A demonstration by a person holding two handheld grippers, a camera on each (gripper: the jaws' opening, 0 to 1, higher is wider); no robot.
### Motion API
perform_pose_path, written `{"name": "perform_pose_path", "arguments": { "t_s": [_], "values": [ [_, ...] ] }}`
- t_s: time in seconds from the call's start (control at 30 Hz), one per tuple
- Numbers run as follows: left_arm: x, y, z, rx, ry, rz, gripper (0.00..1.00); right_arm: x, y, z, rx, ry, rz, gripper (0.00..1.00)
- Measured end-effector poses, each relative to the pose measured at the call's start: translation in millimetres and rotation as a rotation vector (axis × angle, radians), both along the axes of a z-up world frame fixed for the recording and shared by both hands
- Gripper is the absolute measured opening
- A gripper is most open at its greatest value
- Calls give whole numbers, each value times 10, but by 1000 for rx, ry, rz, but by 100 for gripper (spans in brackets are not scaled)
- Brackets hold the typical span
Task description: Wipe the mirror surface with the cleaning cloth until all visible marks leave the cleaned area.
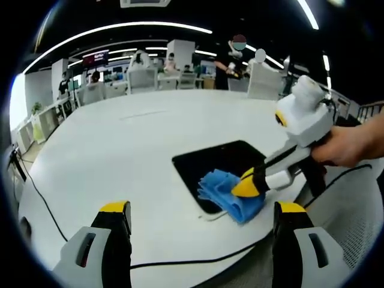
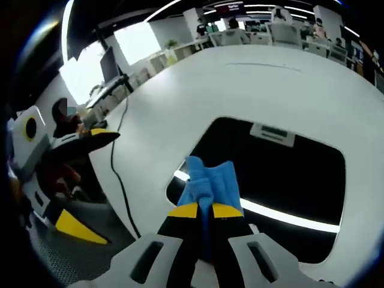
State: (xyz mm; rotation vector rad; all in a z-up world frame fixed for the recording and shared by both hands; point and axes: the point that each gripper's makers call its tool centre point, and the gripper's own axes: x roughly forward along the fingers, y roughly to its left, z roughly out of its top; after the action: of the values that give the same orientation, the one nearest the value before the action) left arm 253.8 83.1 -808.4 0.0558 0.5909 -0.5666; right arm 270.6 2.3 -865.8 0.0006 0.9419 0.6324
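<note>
The right gripper (image 2: 204, 210) has its fingers pinched on a blue cloth (image 2: 210, 183), pressing it down on the near corner of the mirror (image 2: 282, 174), which lies flat on the white surface (image 2: 240, 90). The wiping looks to be under way rather than finished: the cloth covers just that corner, and most of the dark glass beyond it is not under the cloth. Whether marks remain is hard to judge, since the glass mostly reflects ceiling light strips. The left gripper (image 1: 201, 225) is off the mirror, its fingers spread with nothing between them, low over the surface's near edge. From its view the whole layout reads: the right gripper (image 1: 252, 183) coming in from the right, a hand (image 1: 351, 144) on its handle, the cloth (image 1: 231, 192) bunched at the mirror's (image 1: 219, 165) near right corner, a cable (image 1: 180, 261) along the edge, then desks and people far behind. The right gripper view gives the close look at the glass and its reflections.
</note>
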Motion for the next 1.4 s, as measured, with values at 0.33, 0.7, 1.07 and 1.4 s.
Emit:
{"name": "perform_pose_path", "arguments": {
  "t_s": [0.33, 0.7, 1.07, 1.4],
  "values": [
    [-16, -16, -21, 7, 9, -12, 99, -56, -2, 0, 9, 15, 19, 1],
    [-21, -20, -37, 11, 14, -19, 99, -56, -55, 0, 9, 31, 20, 1],
    [-25, -22, -36, 12, 16, -19, 99, -49, -223, -1, 15, 46, -14, 1],
    [-26, -22, -46, 12, 19, -21, 99, -53, -317, -4, 13, 50, -36, 1]
  ]
}}
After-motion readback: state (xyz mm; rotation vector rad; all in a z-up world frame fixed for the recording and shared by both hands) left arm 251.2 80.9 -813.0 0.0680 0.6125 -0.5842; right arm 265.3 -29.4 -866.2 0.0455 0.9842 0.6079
